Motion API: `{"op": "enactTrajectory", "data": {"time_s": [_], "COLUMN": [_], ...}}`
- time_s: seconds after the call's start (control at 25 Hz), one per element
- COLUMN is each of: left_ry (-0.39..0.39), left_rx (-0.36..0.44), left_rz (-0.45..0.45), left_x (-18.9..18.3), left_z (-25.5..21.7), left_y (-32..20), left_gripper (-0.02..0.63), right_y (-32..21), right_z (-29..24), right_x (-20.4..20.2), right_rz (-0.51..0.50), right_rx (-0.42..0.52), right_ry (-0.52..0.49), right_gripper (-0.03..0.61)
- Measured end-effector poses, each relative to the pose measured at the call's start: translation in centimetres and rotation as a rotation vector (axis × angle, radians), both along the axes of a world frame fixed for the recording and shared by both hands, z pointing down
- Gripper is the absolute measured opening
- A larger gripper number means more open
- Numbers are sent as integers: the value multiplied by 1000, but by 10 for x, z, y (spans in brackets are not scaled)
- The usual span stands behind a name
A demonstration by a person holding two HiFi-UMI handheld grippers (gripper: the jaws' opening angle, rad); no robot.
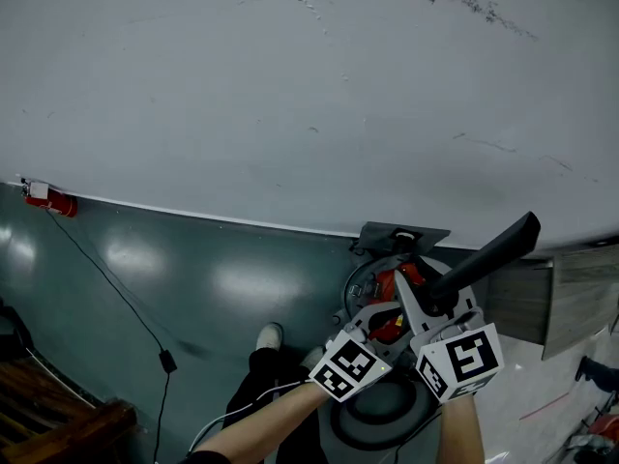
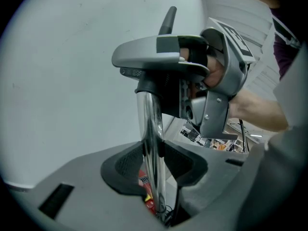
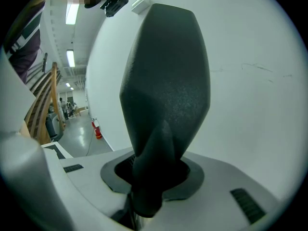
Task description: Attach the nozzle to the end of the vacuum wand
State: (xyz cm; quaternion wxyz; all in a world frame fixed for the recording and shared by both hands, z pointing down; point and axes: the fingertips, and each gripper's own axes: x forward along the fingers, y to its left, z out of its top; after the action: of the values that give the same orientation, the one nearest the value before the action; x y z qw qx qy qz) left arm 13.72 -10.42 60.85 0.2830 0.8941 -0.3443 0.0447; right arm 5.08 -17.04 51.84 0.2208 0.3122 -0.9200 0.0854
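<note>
The black plastic crevice nozzle [image 3: 163, 95] sits clamped in my right gripper [image 3: 151, 174]. The jaws stand about half apart, with both pads pressed against the nozzle's narrow lower neck. Its broad, flattened end rises well clear of them. My left gripper [image 2: 154, 165] is closed on the shiny chrome vacuum wand [image 2: 150, 124]. The tube stands nearly upright between the two dark pads, which touch it on either side. In the left gripper view the right gripper sits above the left one, and the nozzle's dark collar meets the top end of the wand. I cannot tell whether the collar is fully seated. In the head view both grippers lie close together at the lower edge of the frame, and the nozzle slants up and to the right. Directly below them is the round grey vacuum body [image 1: 387, 404], which has red parts. A white shoe [image 1: 271, 336] rests on the glossy teal floor [image 1: 242, 278] just beside the vacuum body. Further left, a thin black cable [image 1: 126, 303] runs across the floor to a small red fire extinguisher [image 1: 48, 199] at the foot of the plain white wall [image 1: 290, 85].
</note>
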Motion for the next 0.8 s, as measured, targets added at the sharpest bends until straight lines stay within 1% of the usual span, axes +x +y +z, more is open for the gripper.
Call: {"op": "enactTrajectory", "data": {"time_s": [0.08, 0.16, 0.32, 0.44, 0.56, 0.64, 0.8], "left_ry": [-5, -5, -16, -15, -16, -20, -34], "left_rx": [0, -2, -12, -16, -14, -18, -15], "left_rz": [2, 5, -1, -4, -3, -2, 16], "left_x": [-1, -1, -1, -1, -1, -1, -2], "left_z": [0, 0, 3, 4, 4, 5, 6], "left_y": [0, 0, -3, -5, -6, -6, -2], "left_gripper": [136, 137, 137, 137, 137, 137, 138], "right_y": [2, 3, -3, -5, -6, -5, 4], "right_z": [1, 2, 8, 14, 16, 17, 16], "right_x": [-3, -4, -3, -2, -3, -4, -9], "right_rz": [-16, -22, -23, -30, -41, -48, -75], "right_rx": [25, 26, -60, -114, -140, -122, -12], "right_ry": [35, 37, 1, 10, 18, 35, 89], "right_gripper": [118, 118, 117, 117, 117, 117, 117]}}
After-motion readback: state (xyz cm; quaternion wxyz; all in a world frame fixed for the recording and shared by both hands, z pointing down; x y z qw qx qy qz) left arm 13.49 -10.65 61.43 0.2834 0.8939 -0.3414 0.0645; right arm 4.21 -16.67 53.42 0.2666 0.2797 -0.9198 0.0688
